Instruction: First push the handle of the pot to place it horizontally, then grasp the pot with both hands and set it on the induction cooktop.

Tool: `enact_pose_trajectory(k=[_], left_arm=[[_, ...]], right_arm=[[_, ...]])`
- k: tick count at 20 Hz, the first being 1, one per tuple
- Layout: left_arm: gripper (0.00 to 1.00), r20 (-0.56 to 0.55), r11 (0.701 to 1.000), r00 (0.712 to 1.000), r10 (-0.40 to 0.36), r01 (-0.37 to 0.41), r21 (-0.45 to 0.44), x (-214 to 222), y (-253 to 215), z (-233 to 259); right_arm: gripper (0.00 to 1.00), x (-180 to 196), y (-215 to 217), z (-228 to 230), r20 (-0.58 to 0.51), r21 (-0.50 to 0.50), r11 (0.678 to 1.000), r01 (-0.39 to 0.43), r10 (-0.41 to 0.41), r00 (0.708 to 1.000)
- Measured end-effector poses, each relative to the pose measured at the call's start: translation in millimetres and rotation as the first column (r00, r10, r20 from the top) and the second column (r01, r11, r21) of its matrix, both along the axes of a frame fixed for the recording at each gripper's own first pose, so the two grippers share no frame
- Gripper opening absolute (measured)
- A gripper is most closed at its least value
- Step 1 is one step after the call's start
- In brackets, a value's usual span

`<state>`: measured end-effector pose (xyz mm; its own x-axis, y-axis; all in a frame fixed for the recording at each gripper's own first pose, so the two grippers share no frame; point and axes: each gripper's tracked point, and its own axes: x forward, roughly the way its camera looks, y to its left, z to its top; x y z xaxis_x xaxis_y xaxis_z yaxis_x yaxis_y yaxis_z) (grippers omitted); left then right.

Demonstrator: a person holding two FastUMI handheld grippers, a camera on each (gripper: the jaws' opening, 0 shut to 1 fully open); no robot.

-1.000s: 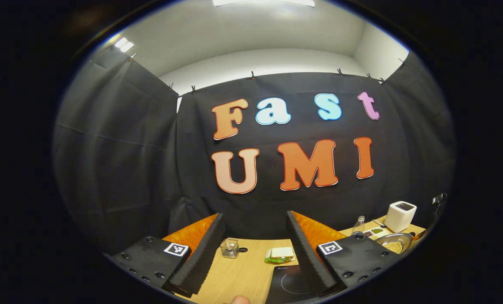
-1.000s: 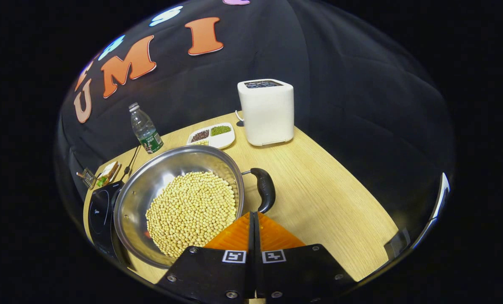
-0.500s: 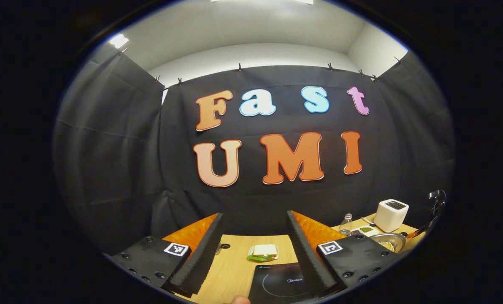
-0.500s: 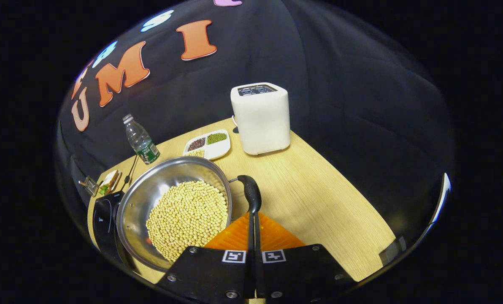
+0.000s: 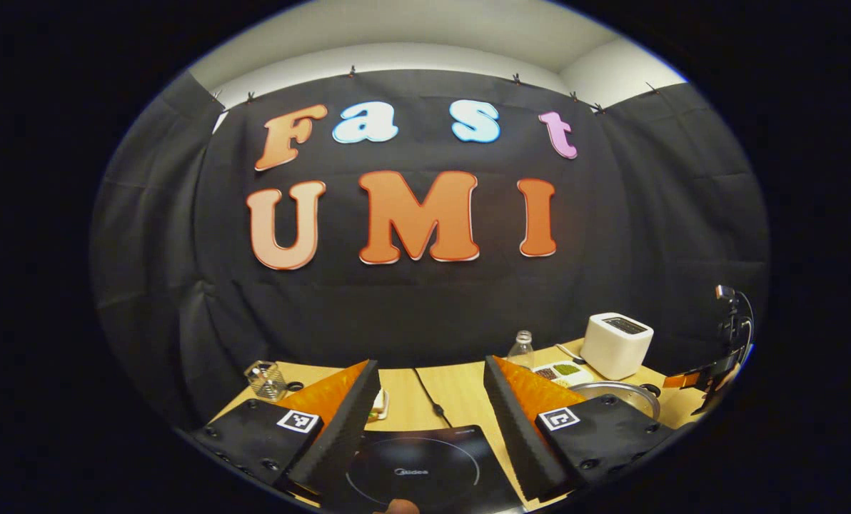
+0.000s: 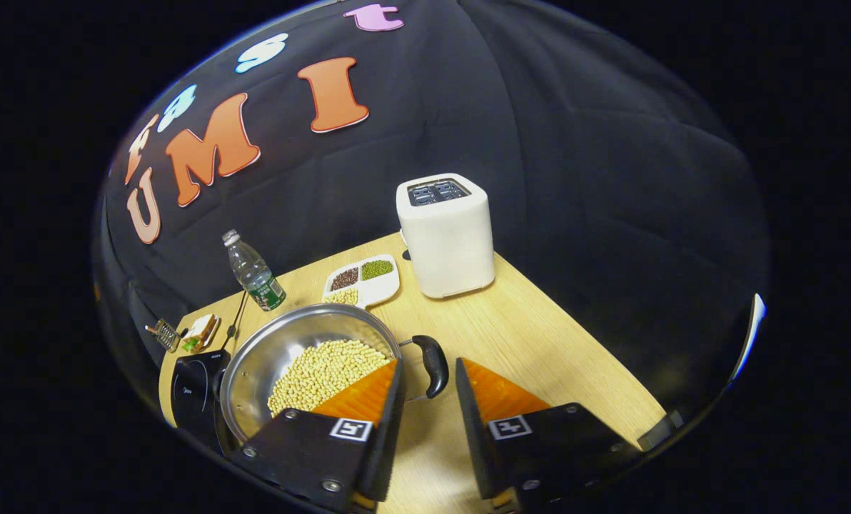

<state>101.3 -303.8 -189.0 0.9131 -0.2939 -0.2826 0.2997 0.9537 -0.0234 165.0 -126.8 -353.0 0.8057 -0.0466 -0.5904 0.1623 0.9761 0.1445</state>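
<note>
Gaping apart, two tools point(image 5: 431, 371) point(image 6: 427, 371), one pot point(image 6: 304, 350), one cooktop point(image 5: 425, 471).

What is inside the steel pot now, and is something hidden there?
The steel pot holds pale yellow beans, heaped toward its near side. The right gripper's orange finger covers the near part of the heap and the pot's near rim.

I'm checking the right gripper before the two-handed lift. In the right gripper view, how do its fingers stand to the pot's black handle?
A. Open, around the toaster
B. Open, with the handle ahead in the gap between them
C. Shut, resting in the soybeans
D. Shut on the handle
B: the right gripper has its fingers apart, and the black handle of the pot lies ahead between them, not clamped.
</note>
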Motion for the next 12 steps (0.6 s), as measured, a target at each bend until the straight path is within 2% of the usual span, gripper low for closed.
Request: enact_pose_trajectory(k=[1,2,4,5,6,7,8,12], left_arm=[[0.96,-0.031,1.000,0.999,-0.026,0.026,0.001,0.1,-19.1,-18.3],[0.96,-0.063,0.999,0.997,-0.048,0.048,0.001,-0.6,-33.9,-34.9],[0.96,-0.126,0.996,0.988,-0.084,0.084,-0.003,0.2,-63.8,-69.1],[0.99,-0.162,0.995,0.982,-0.098,0.098,-0.007,-0.6,-76.7,-86.9],[0.96,-0.199,0.994,0.974,-0.109,0.109,-0.012,-2.3,-88.5,-105.3],[0.96,-0.235,0.992,0.964,-0.122,0.121,-0.015,-3.6,-99.1,-122.9],[0.96,-0.272,0.992,0.954,-0.127,0.128,-0.017,-5.8,-107.5,-137.9],[0.97,-0.396,0.987,0.905,-0.154,0.163,-0.012,-15.2,-131.5,-194.4]], right_arm=[[0.53,2.7,1.5,2.5,0.008,-0.004,1.000,-0.004,0.004,1.000],[0.65,4.9,2.2,3.4,0.013,-0.008,1.000,-0.010,0.010,1.000],[0.80,8.9,3.8,3.2,0.016,-0.018,1.000,-0.020,0.021,1.000],[0.84,10.7,5.4,1.6,0.013,-0.020,0.999,-0.026,0.026,1.000],[0.91,13.5,5.4,-1.1,0.007,-0.020,0.999,-0.030,0.030,1.000],[0.89,15.7,6.2,-4.4,0.001,-0.022,0.999,-0.033,0.033,0.999],[0.95,18.4,5.6,-8.3,-0.004,-0.026,0.999,-0.034,0.034,0.999],[0.95,28.8,5.6,-24.5,-0.035,-0.033,0.999,-0.042,0.041,0.999]])
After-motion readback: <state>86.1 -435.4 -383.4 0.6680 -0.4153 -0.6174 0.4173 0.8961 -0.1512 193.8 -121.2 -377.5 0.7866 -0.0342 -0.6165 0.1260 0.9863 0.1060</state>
